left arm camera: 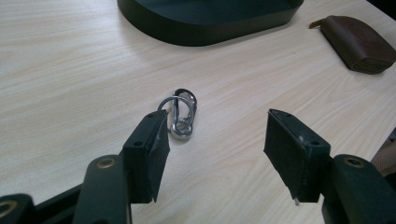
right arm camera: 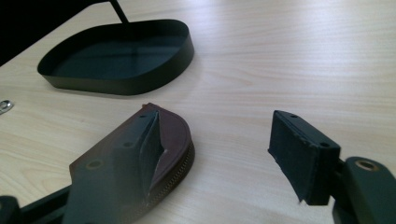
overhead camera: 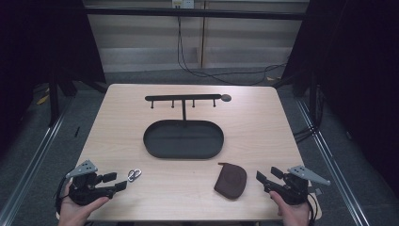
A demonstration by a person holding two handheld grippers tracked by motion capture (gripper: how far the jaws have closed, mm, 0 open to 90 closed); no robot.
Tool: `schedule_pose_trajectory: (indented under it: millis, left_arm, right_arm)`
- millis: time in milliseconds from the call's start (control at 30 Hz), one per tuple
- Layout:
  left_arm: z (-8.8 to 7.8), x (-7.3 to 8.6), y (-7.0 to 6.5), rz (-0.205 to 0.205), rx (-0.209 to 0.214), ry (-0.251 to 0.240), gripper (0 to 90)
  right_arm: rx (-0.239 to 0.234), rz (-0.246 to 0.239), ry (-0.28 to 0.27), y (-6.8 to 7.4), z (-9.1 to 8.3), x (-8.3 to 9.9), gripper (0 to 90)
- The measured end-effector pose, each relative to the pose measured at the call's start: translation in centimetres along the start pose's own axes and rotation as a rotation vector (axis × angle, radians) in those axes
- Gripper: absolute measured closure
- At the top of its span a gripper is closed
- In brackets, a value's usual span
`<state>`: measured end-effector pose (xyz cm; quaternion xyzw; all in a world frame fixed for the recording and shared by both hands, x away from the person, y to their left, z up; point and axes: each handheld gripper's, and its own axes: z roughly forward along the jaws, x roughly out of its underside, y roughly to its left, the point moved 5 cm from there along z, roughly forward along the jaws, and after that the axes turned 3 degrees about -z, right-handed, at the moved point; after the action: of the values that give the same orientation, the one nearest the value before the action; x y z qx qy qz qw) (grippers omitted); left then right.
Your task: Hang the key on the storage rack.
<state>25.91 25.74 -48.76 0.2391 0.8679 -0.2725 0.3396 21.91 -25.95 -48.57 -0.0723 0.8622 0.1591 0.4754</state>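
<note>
- Both grippers sit low in the frame: left gripper and right gripper have fingers spread, gripping nothing.
- Metal carabiner lies on the desk just beyond the left fingers; brown pouch lies beside the right.
- Judged step: approach. Next: advance, straddle each item, then close.
- Black tray waits at centre frame.

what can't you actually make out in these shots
- Carabiner: in the left gripper view, its lower left edge sits behind the left tool's jaw; in the high view it is too small to read.
- Brown pouch: in the right gripper view, the right tool's jaw covers its near side.
- Tray: the left gripper view's top edge cuts off its far part.
</note>
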Motion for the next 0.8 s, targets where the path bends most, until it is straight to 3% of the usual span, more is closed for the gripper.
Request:
schedule_pose_trajectory:
  millis: [233, 333, 600, 800]
  left_arm:
    - [0.0, -0.1, -0.1, -0.019, 0.040, -0.006, 37.2]
    - [-0.1, -0.1, 0.0, -0.022, 0.024, -0.003, 42.5]
    - [-0.2, -0.6, 0.0, -0.017, -0.013, 0.021, 44.9]
    - [-0.2, -1.1, 0.0, -0.020, -0.023, 0.032, 48.0]
  right_arm:
    - [-0.014, 0.003, 0.033, -0.1, 0.3, 0.2, 30.2]
    - [-0.015, 0.000, 0.040, 0.0, 0.3, 0.3, 28.9]
    - [-0.035, -0.042, 0.055, 0.7, 0.5, 0.3, 27.4]
    - [-0.036, -0.025, 0.058, 0.5, 0.6, 0.3, 27.5]
